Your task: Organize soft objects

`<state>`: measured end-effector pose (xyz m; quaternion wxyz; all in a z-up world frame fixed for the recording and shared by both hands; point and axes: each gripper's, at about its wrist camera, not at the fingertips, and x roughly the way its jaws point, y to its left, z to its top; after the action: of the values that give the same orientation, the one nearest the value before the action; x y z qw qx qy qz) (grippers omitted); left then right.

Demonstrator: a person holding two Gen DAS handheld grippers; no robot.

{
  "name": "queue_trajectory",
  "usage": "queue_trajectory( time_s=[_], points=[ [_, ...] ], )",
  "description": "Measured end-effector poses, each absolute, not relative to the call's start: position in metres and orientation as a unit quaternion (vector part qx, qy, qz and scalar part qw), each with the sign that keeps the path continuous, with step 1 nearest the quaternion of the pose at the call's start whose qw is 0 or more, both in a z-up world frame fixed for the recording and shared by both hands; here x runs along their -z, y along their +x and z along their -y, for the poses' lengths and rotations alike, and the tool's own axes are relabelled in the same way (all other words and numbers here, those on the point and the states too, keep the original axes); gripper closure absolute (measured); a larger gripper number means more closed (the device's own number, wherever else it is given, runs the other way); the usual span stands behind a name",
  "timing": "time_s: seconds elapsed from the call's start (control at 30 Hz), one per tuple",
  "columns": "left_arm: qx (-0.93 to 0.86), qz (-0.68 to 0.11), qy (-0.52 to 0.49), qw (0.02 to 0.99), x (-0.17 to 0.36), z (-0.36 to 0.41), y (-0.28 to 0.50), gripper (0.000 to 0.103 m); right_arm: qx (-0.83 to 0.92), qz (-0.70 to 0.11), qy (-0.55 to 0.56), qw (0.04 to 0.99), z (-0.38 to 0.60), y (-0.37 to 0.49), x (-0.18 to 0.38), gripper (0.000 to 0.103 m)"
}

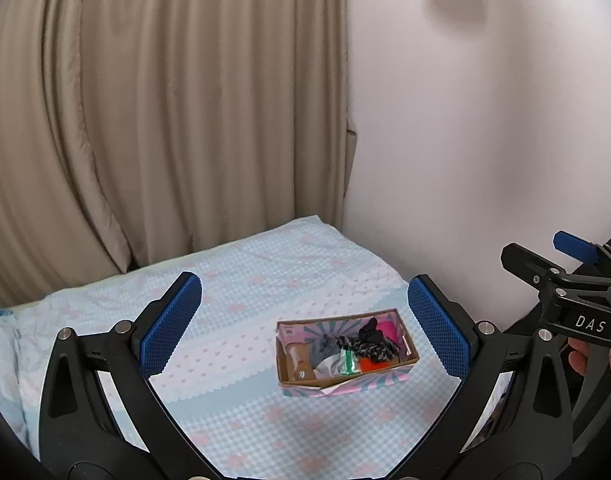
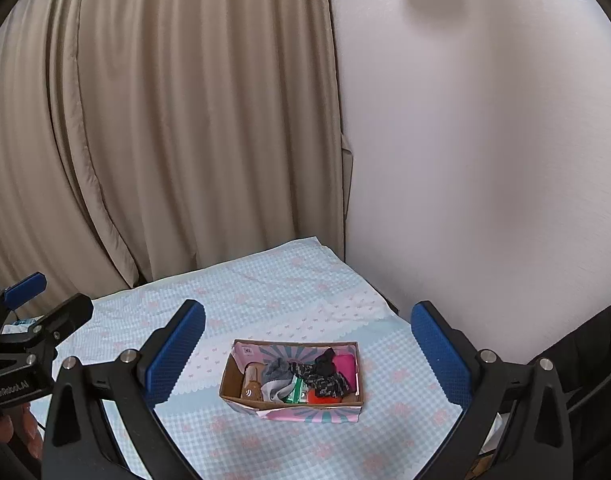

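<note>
A small cardboard box (image 1: 410, 349) with pink and teal printed sides sits on the bed; it also shows in the right wrist view (image 2: 230, 376). It holds several soft items: a grey sock (image 2: 275, 370), a black patterned cloth (image 2: 323, 378), a pink piece (image 2: 344, 364) and an orange piece (image 2: 319, 397). My left gripper (image 1: 305, 326) is open and empty, held above the bed with the box ahead between its fingers. My right gripper (image 2: 307, 354) is open and empty, also above the bed facing the box.
The bed has a light blue and pink checked cover (image 1: 241, 288). Beige curtains (image 1: 165, 120) hang behind it on the left, a white wall (image 1: 485, 140) on the right. The right gripper (image 1: 561, 288) shows at the right edge of the left wrist view.
</note>
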<state>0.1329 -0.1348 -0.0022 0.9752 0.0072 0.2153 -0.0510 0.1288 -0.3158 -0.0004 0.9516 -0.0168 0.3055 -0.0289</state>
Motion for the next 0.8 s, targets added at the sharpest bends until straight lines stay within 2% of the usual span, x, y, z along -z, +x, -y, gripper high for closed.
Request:
queue_trajectory(
  time_s=[0.8],
  points=[
    [0.058, -0.212, 0.006, 0.976, 0.0039, 0.1391, 0.1282, 0.0, 0.042, -0.292, -0.015, 0.955, 0.3159, 0.1256, -0.0089, 0.0]
  ],
)
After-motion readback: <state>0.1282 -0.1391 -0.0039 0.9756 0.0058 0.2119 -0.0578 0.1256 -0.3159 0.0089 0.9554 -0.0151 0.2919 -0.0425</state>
